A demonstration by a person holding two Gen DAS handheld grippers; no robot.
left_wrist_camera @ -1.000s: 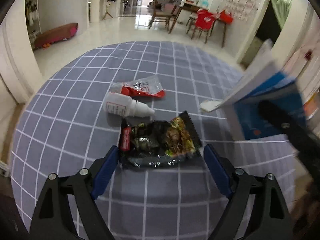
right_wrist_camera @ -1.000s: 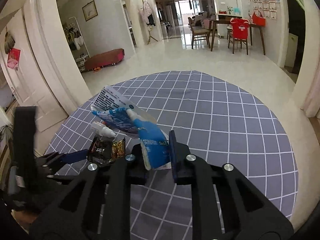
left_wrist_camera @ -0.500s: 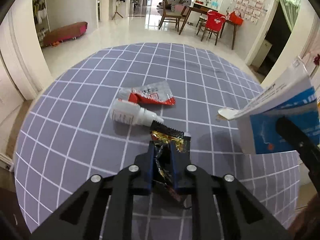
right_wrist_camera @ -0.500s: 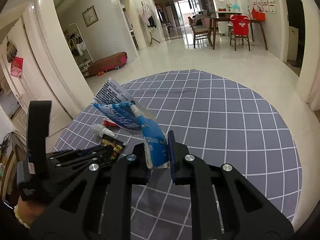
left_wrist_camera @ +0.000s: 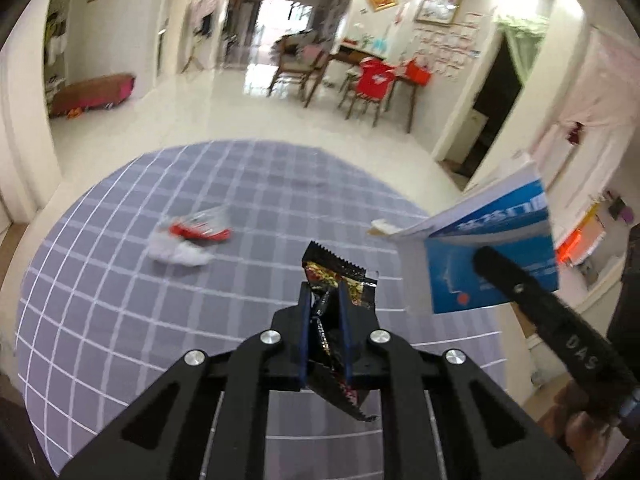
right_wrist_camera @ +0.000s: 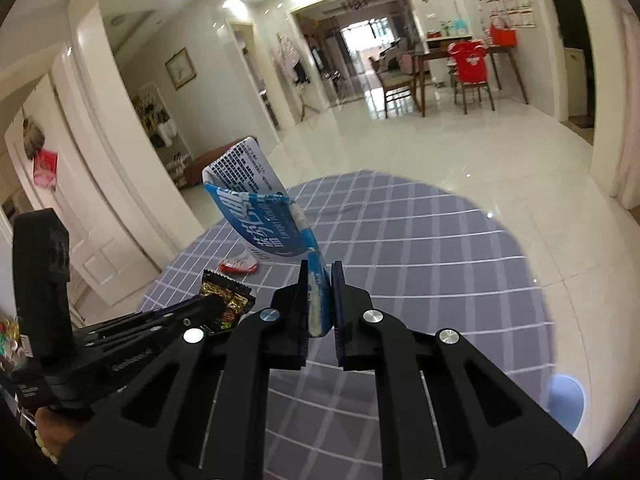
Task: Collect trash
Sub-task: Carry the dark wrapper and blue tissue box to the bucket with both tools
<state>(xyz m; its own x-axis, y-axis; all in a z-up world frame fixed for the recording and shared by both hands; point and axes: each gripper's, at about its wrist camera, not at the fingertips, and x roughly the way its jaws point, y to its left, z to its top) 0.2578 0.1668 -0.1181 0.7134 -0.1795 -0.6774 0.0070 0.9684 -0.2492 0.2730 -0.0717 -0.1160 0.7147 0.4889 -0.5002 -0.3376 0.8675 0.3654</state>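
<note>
- Trash pickup: left tool (left_wrist_camera: 325, 312), jaws just closed, now lifts the snack wrapper (left_wrist_camera: 340, 280) clear of the checked desk (left_wrist_camera: 100, 300).
- Right tool (right_wrist_camera: 320, 300) grips the blue-and-white packet (right_wrist_camera: 264, 224) aloft.
- Red sachet (left_wrist_camera: 196, 230) and a white item beside it remain.

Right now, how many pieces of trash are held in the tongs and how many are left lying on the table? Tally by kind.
Snack wrapper, held in the left tongs: 1
Blue and white box, held in the right tongs: 1
Red and clear packet, on the table: 1
White bottle, blurred, on the table: 1
Total: 4
</note>
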